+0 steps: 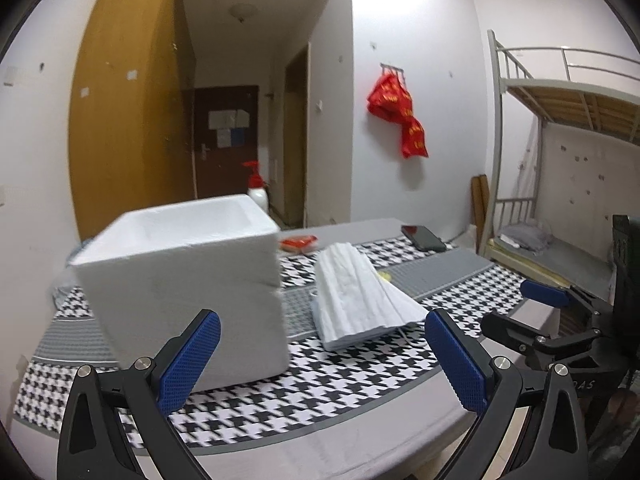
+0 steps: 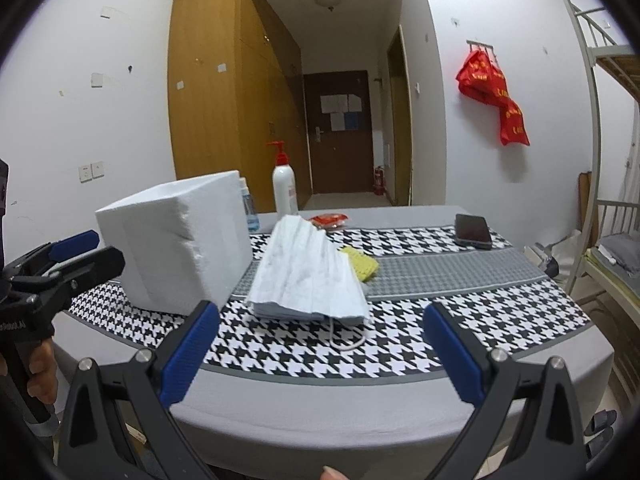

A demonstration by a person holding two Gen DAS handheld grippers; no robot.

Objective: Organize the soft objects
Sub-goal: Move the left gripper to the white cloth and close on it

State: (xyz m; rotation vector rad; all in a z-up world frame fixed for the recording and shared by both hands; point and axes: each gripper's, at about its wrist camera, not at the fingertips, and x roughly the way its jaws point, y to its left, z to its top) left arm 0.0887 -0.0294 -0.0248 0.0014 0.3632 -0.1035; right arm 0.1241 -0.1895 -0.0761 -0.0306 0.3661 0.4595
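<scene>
Matt foam box (image 2: pixel 176 244), pleated paper-like masks (image 2: pixel 308 276), woven tablecloth (image 2: pixel 460 320)

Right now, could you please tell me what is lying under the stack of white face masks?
A yellow cloth pokes out beneath the stack of masks, which leans on it. How far it extends underneath is covered.

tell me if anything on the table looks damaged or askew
The white foam box has a chipped, ragged edge along its near right corner. The stack of face masks leans, propped up at its far end on a yellow cloth, with one ear loop trailing loose in front.
</scene>
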